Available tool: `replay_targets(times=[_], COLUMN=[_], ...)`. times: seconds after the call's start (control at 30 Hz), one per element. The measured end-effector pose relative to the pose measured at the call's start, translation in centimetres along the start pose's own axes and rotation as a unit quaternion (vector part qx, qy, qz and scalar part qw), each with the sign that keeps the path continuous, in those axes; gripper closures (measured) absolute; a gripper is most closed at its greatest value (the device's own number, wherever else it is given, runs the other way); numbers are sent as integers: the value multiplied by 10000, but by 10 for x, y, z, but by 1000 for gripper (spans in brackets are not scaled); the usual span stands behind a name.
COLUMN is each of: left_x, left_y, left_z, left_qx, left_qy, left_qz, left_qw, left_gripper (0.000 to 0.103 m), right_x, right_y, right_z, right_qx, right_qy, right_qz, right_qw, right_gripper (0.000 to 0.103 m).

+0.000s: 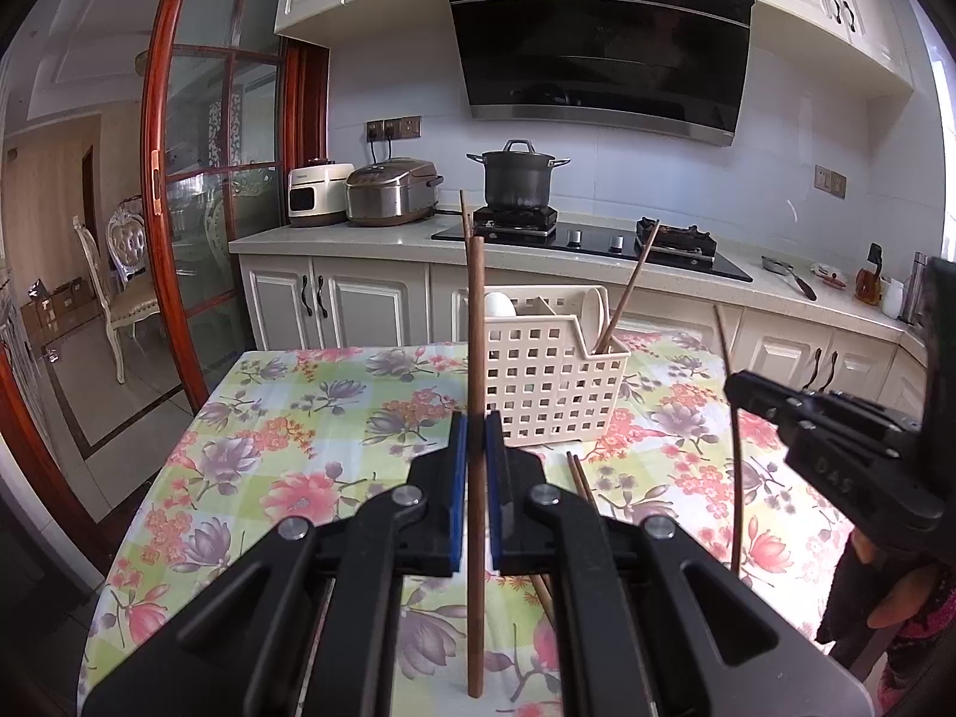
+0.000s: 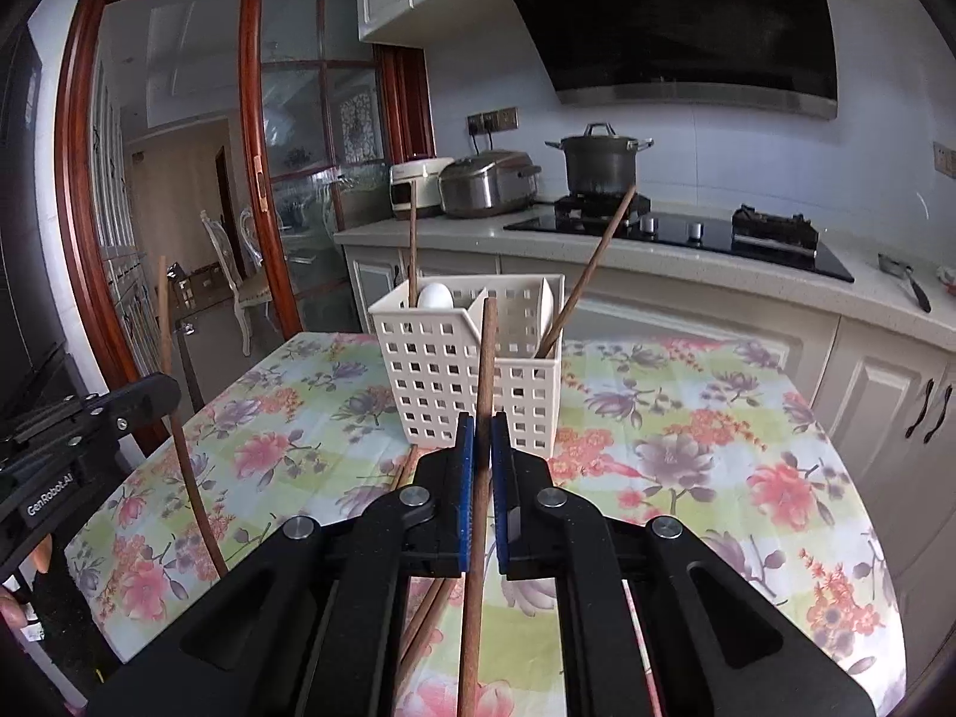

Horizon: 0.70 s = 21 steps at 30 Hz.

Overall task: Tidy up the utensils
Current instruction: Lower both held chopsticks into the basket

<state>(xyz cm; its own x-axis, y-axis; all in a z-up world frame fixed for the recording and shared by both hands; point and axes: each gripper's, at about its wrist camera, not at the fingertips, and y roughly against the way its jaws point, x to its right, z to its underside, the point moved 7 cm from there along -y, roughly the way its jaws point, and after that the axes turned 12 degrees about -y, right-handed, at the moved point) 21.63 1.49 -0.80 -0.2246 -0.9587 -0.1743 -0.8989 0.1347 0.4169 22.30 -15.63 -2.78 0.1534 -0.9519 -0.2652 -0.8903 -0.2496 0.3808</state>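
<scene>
I count six wooden chopsticks in all. My left gripper [image 1: 476,436] is clamped on one chopstick [image 1: 475,358], held upright between the blue pads; my right gripper [image 2: 483,436] is likewise closed on a second chopstick [image 2: 485,394], tilted slightly off vertical. Two more chopsticks stand in the basket [image 1: 549,382]: one upright in its left compartment [image 2: 412,239], one leaning toward 1 o'clock out of the right compartment [image 2: 591,275]. A last pair [image 1: 579,475] lies flat on the tablecloth [image 1: 287,430], just in front of the basket at about 5 o'clock from it, partly hidden under my left gripper.

The basket is a single cream plastic caddy with a square-hole grid and a divider. Two white rounded spoon ends poke up inside, one per compartment [image 1: 499,303] [image 1: 593,310].

In the left view, the right gripper [image 1: 736,387] sits at 3 o'clock with its thin stick bowed by the lens, apart from the basket. Nothing stands between either gripper and the basket.

Beyond, at 12 o'clock: one dark lidded pot [image 1: 518,176] on a black glass hob [image 1: 597,242], two rice cookers [image 1: 391,191] at 11 o'clock, and a glossy black hood [image 1: 597,42]. The cloth is floral, in pink, purple and green.
</scene>
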Motion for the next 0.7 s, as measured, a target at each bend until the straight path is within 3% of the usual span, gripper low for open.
replay_targets(times=[0.53,0.7], left_x=[11,12], left_y=[-2,-4], left_z=[-4,-8], left_qx=[-31,-9], left_qy=[-141,-150], left_qz=[1,-11], left_qw=[9999,9999], left_gripper=[97,97], right_x=[-10,-12], right_y=[47,45], right_z=[-7,-8], right_qx=[633,627], right_qy=[392,405], right_qz=[-138,-165], right_qw=[9971,9971], right_gripper=[97,97])
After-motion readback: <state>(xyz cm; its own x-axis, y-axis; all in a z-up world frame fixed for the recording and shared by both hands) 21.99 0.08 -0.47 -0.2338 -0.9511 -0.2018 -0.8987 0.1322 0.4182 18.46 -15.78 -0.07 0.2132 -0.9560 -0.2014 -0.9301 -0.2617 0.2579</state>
